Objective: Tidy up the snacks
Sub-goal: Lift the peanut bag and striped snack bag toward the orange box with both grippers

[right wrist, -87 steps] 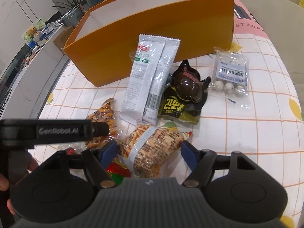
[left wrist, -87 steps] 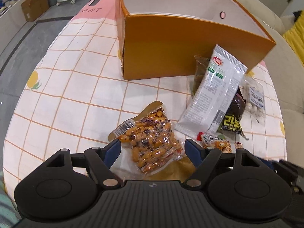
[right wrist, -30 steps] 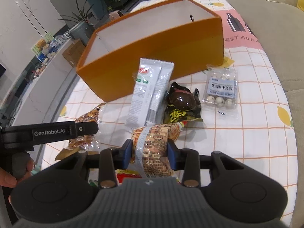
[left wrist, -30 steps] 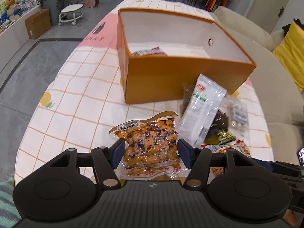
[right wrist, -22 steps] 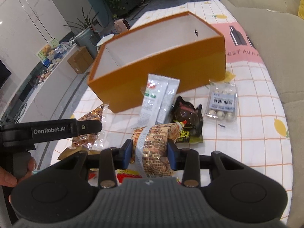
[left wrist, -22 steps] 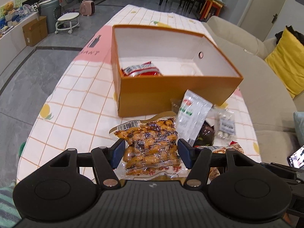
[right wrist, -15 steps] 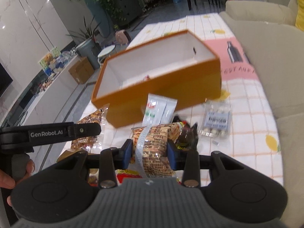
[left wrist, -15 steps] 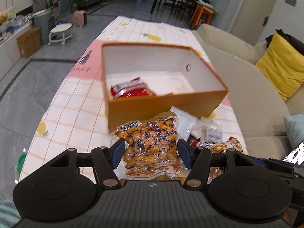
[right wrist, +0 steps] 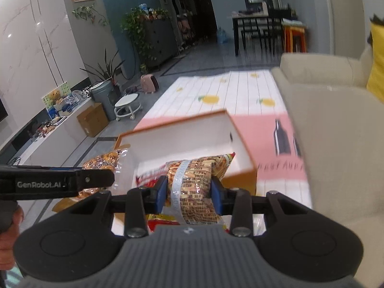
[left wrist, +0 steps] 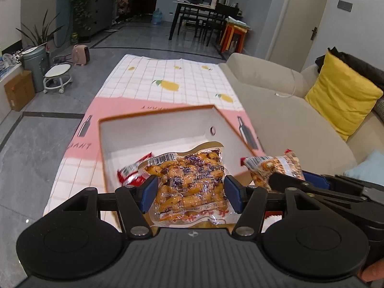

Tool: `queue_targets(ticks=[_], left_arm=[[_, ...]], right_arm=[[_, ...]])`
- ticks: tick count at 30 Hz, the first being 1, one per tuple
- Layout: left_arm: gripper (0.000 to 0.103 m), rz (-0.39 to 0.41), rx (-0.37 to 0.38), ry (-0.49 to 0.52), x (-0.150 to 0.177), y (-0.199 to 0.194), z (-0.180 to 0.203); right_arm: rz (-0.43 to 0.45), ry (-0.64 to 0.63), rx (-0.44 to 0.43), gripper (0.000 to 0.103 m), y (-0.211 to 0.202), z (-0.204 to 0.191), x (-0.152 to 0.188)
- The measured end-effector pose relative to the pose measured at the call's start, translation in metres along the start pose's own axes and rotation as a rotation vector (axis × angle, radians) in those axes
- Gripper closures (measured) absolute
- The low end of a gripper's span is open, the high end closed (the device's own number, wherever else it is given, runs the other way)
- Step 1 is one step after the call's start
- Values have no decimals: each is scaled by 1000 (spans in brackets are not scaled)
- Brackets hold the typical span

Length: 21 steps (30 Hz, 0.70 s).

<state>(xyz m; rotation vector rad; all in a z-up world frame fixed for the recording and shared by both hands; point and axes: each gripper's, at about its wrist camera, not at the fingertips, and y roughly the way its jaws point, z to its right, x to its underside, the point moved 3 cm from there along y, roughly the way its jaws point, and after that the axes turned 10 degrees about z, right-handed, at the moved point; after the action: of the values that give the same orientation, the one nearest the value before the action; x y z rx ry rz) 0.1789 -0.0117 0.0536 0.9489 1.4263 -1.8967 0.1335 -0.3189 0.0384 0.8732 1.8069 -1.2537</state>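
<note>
Peanuts first: my left gripper is clenched on the clear peanut packet, blue pads pressing both of its sides, and I see it hanging in front of the open orange box. My right gripper grasps the printed snack bag around its middle, squeezing it narrow, above the near wall of the same box. In the left view that bag shows off to the right. Inside the box, on its white floor, lies a red snack packet. The box stands on the lemon-print tablecloth, with the beige sofa alongside and a yellow cushion on it
</note>
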Motion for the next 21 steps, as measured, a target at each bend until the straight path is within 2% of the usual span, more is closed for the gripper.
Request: queue_targets(ticks=[5, 10, 16, 21], left_arm=[[34, -4, -2, 41, -18, 20, 4], [34, -56, 6, 5, -28, 57, -5], [34, -108, -48, 9, -32, 95, -16], [34, -165, -100, 26, -28, 125, -26]], right_arm=[[15, -71, 8, 67, 27, 1, -22], [-3, -151, 3, 67, 60, 0, -37], [-26, -230, 23, 68, 106, -1, -43], [-81, -280, 50, 68, 146, 0, -41]])
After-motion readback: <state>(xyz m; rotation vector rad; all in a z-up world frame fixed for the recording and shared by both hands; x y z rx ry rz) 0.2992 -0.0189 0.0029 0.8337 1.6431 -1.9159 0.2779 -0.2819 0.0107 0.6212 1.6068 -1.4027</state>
